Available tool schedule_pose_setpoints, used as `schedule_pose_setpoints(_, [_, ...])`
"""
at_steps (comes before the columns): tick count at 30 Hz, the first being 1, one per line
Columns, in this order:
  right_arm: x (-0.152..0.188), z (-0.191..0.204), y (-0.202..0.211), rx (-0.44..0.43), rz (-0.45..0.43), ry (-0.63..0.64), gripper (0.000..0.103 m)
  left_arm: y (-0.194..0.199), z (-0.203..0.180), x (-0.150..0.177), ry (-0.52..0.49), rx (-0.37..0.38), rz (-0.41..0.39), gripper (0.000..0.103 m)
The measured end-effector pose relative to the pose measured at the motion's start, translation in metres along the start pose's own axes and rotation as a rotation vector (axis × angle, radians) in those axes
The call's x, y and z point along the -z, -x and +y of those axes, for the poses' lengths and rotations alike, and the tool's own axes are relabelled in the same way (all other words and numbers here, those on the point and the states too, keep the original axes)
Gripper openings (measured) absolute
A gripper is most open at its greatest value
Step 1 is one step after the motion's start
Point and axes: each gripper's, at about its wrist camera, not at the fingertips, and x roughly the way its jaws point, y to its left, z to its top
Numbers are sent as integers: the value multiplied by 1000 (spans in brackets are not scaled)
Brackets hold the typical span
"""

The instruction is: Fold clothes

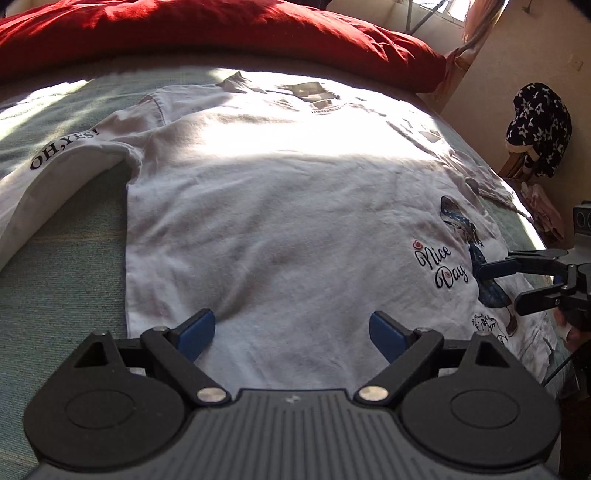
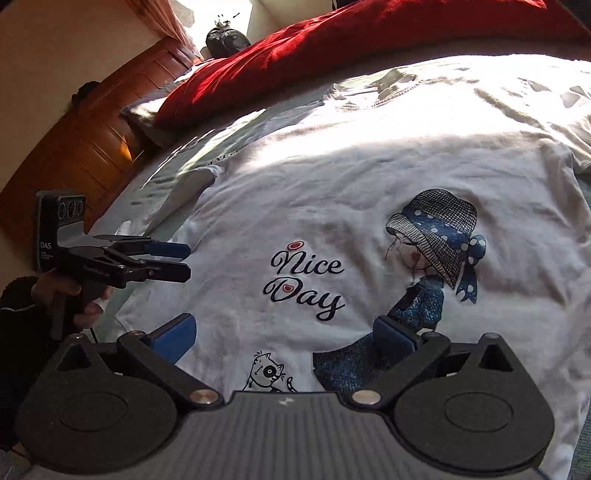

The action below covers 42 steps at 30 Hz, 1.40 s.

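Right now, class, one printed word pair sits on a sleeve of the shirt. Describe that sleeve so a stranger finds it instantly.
Start at the red pillow along the head of the bed, then drop to the white T-shirt spread flat below it. The sleeve reaches out over the green sheet; only it carries black "OH, YES!" lettering.

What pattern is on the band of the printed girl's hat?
Blue with white polka dots on the hat band; clearest in the right wrist view.

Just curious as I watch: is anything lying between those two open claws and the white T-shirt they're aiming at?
Nothing visible. The white T-shirt lies bare beneath the open left hand-held gripper and right hand-held gripper.
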Motion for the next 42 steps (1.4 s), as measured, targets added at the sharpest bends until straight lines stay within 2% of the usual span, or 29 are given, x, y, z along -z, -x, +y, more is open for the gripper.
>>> schedule_pose_setpoints(4, [19,-24,34,77,-23,-34,103,19,16,15,29,-27,-12,91])
schedule_pose_setpoints(8, [33,-39,62,142,-52,-93,103,30,3,16,-18,-91,-2,91])
schedule_pose_setpoints(9, [34,-37,67,159,-59,-103,103,32,-3,15,-20,-73,-5,90])
schedule_pose_setpoints(11, [34,-28,72,124,-78,-106,103,37,-16,14,-22,-31,-13,91])
schedule_pose_setpoints(14, [32,-9,66,27,-82,-110,103,30,-38,20,-25,66,29,91])
schedule_pose_setpoints(16, [33,2,52,-13,-54,-120,103,23,-50,30,-44,77,57,91])
schedule_pose_setpoints(17, [34,6,45,-21,-37,-122,103,22,-51,35,-44,56,70,91])
schedule_pose_setpoints(20, [46,8,38,34,7,-105,103,28,-43,53,-23,14,69,91])
schedule_pose_setpoints(23, [65,-7,60,67,-19,-127,103,47,-28,70,-2,-18,40,91])
schedule_pose_setpoints(28, [89,-25,101,120,-85,-215,103,67,-34,78,-54,-89,43,91])
schedule_pose_setpoints(30, [90,-18,109,141,-102,-220,103,73,-44,73,-68,-87,18,91])
schedule_pose_setpoints(34, [90,-1,108,129,-141,-192,103,65,-62,73,-56,-17,11,91])
schedule_pose_setpoints(38, [105,-5,99,170,-112,-234,103,52,-67,96,-74,-55,44,91])
schedule_pose_setpoints(40, [120,-6,107,171,-118,-217,103,60,-67,109,-100,-54,24,92])
schedule_pose_setpoints(42, [131,-6,120,174,-114,-229,103,68,-67,114,-102,-70,35,92])
